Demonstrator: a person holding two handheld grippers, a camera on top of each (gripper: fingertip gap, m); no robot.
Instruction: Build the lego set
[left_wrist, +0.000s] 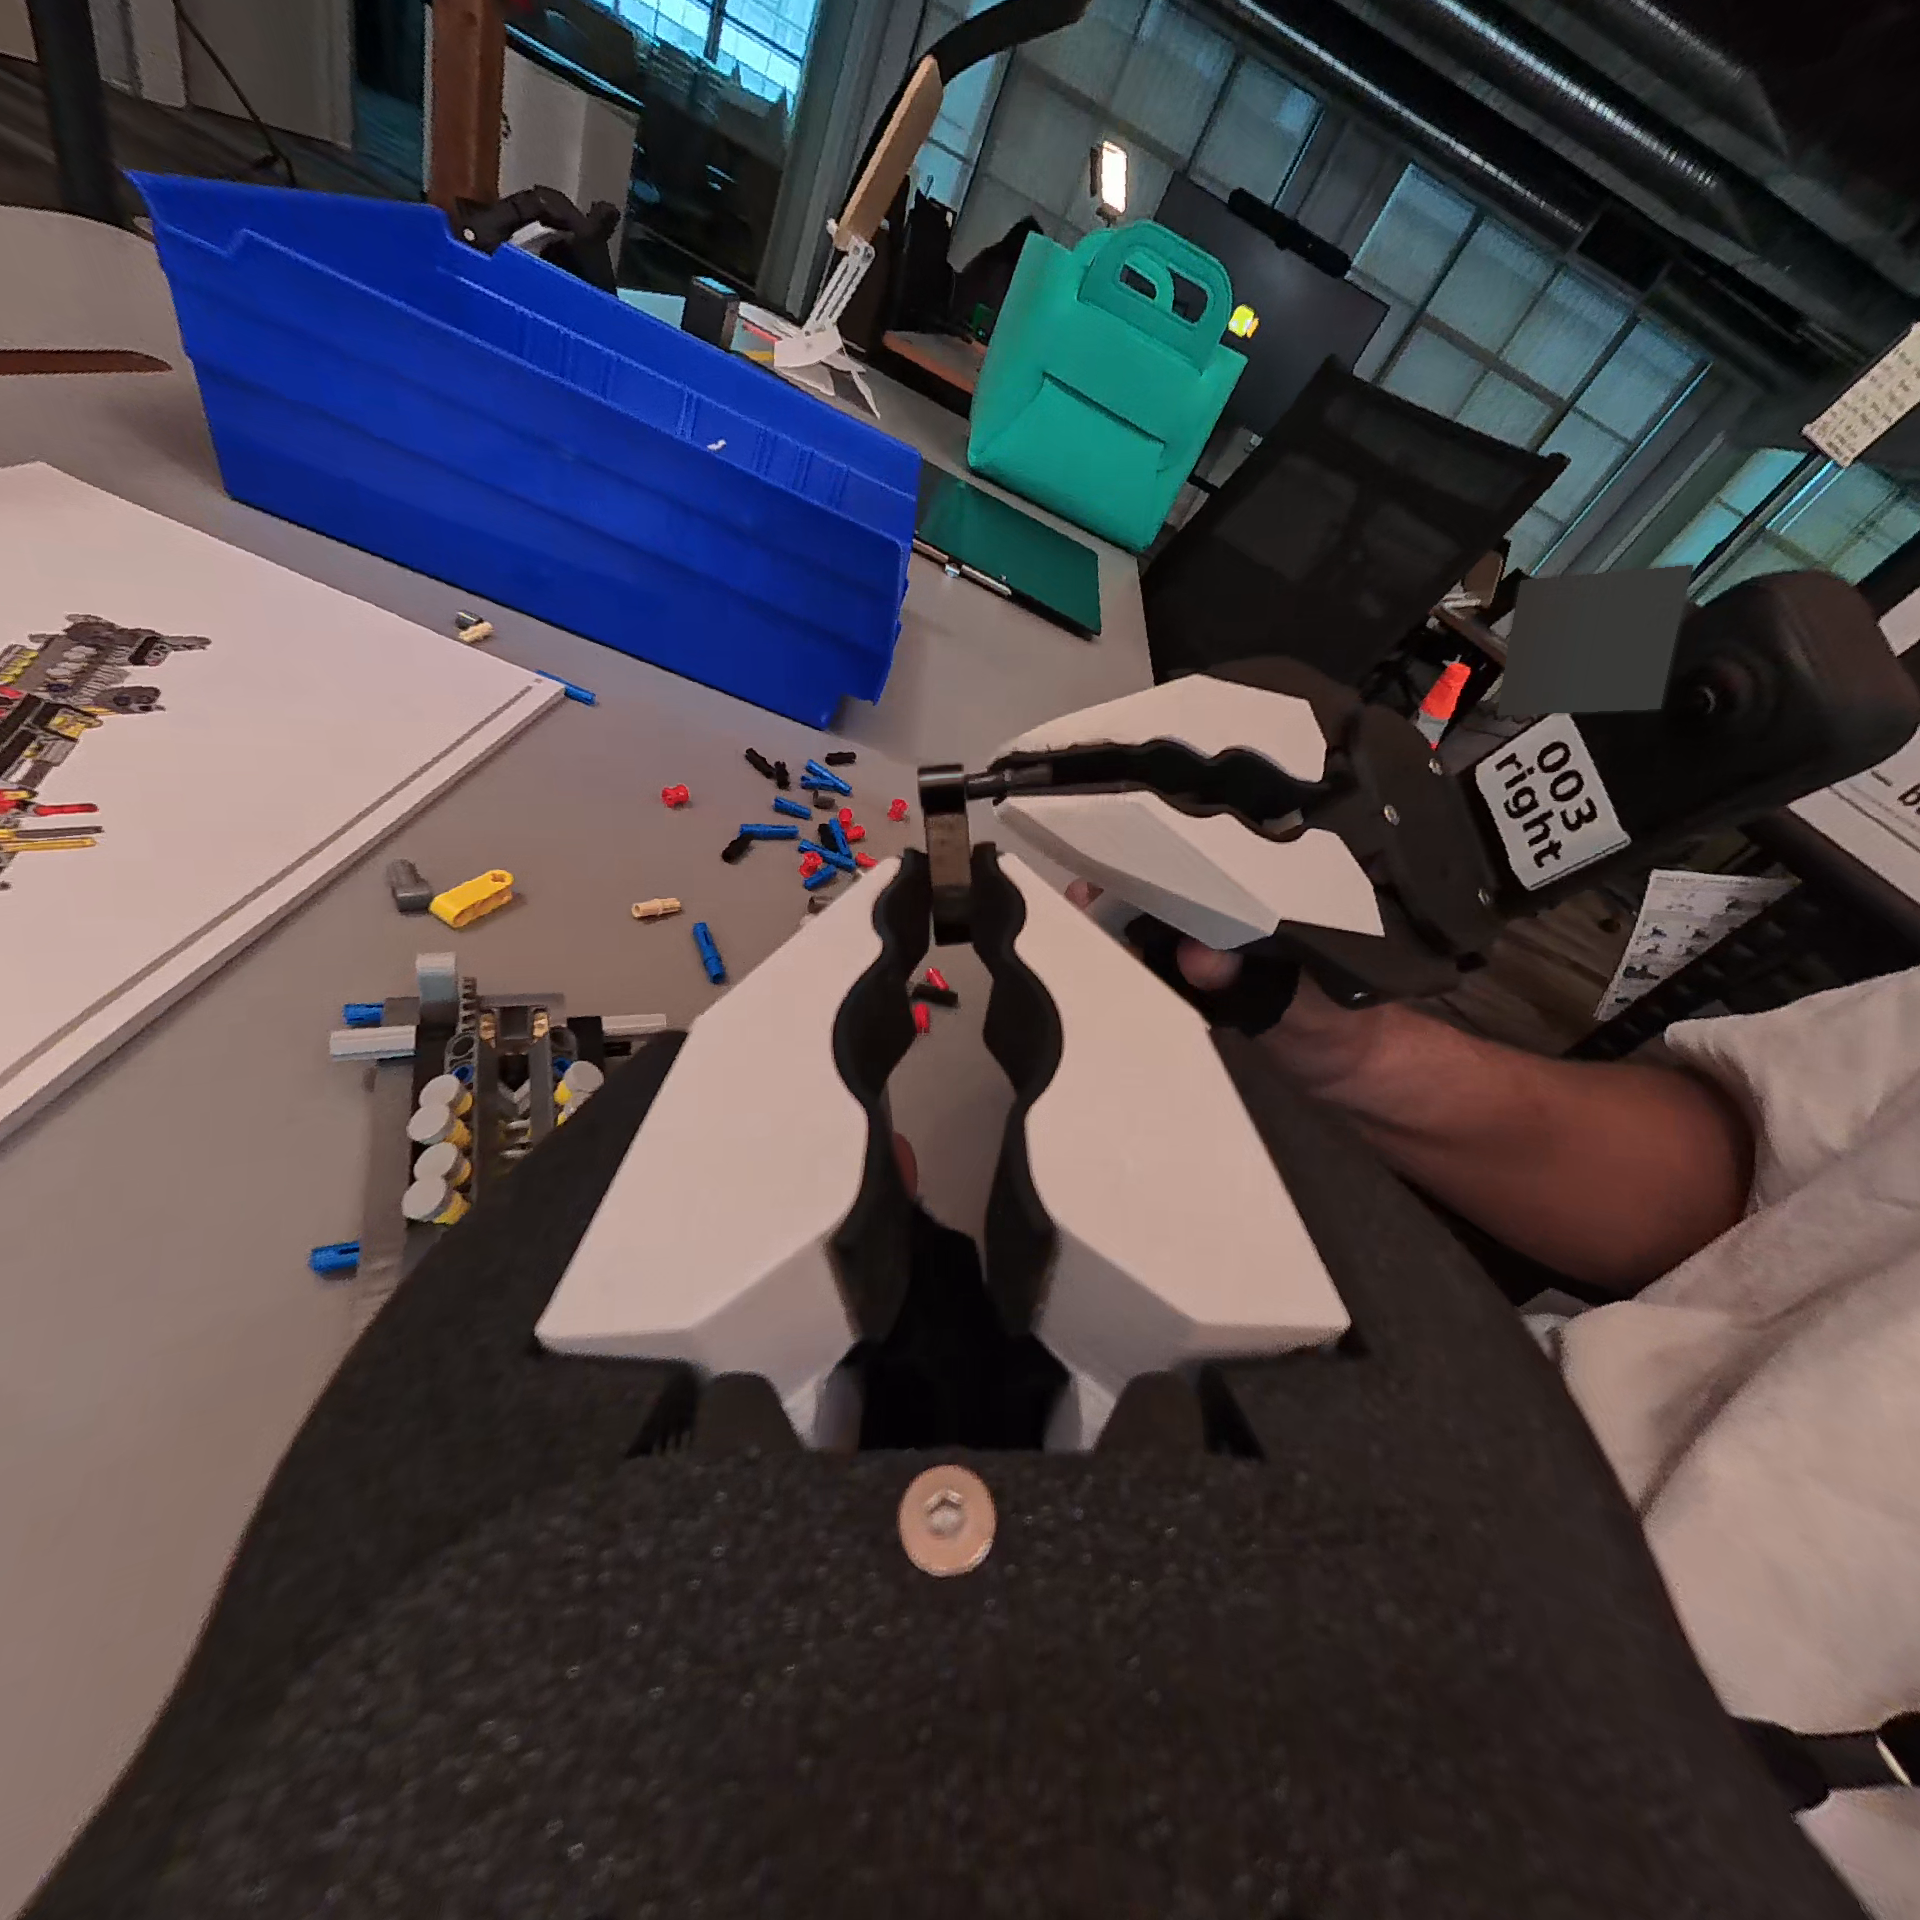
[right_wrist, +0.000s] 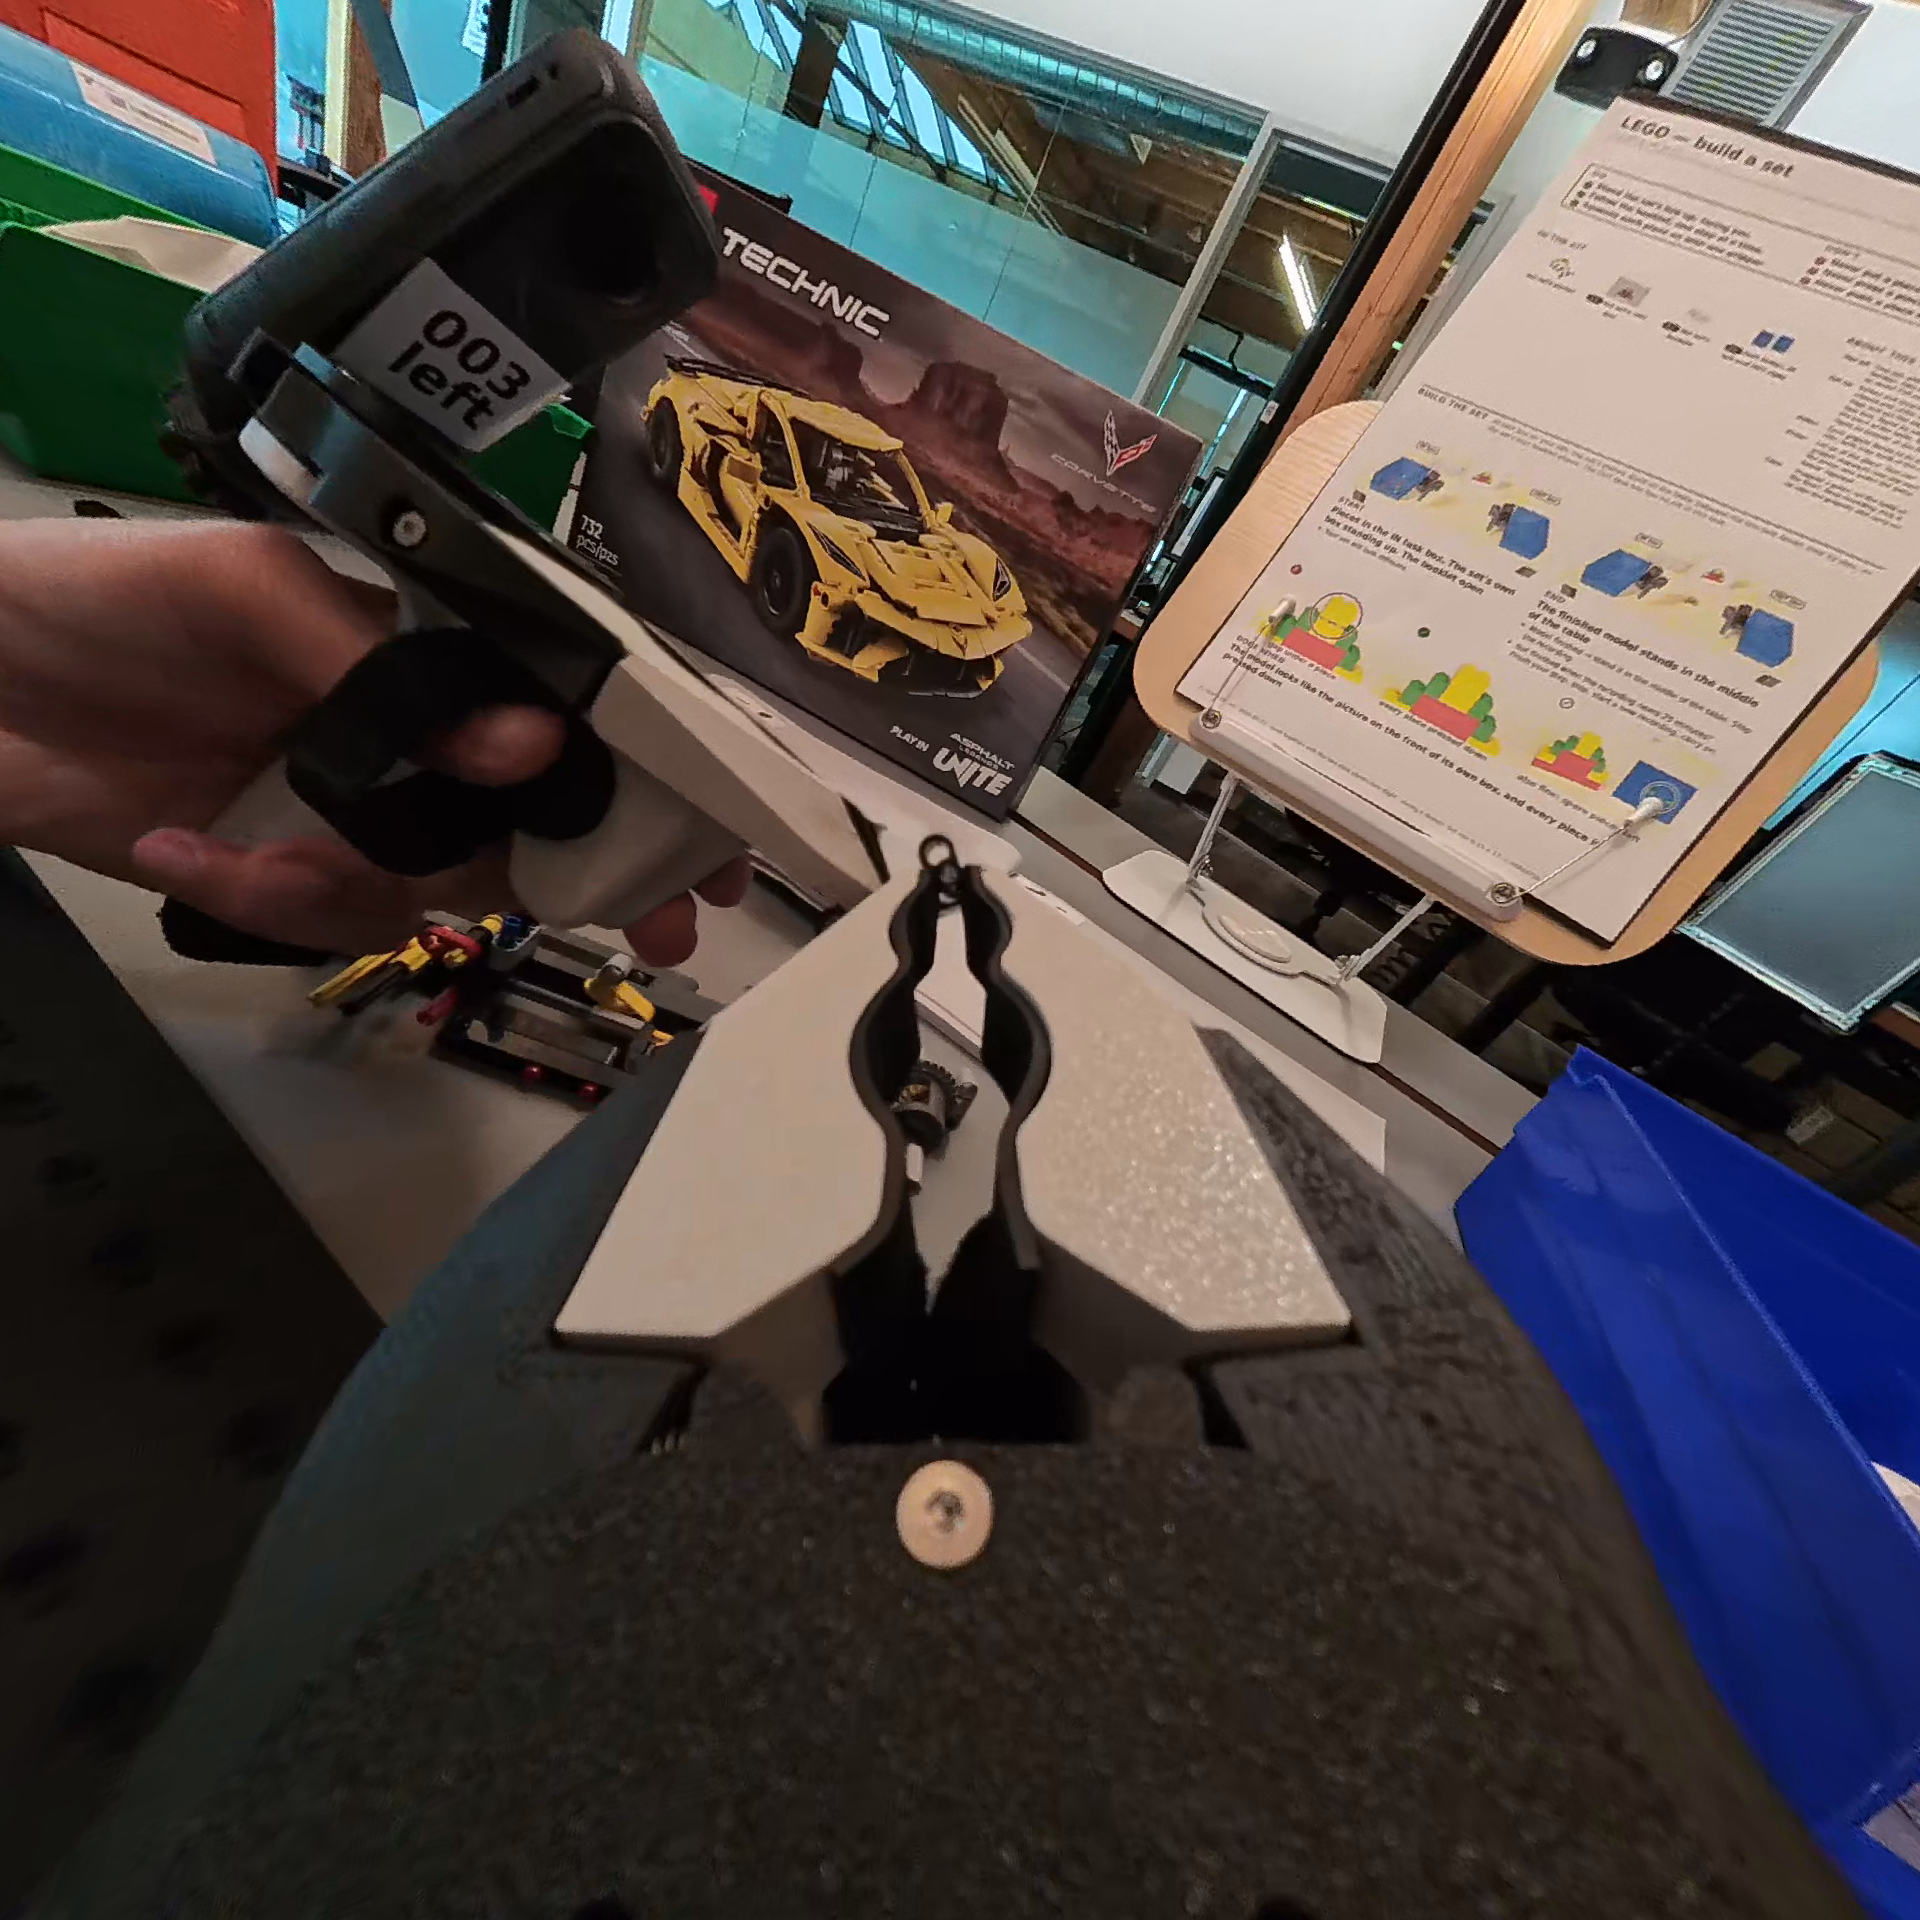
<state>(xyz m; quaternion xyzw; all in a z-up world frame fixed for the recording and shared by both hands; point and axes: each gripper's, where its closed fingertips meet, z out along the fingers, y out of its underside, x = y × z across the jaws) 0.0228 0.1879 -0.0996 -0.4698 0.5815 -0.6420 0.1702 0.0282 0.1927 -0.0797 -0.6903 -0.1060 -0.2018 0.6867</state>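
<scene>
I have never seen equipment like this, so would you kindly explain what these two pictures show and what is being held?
A person holds a hand-held gripper in each hand; each picture comes from a camera mounted on one of them, looking along its fingers. The left hand-held gripper pinches a small black piece upright, while the right hand-held gripper grips a small black pin at that piece's top. On the grey table lie loose pins, a partly built model, a booklet and a blue bin.

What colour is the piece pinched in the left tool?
Black, seen best in the left wrist view: piece in left tool.
</scene>
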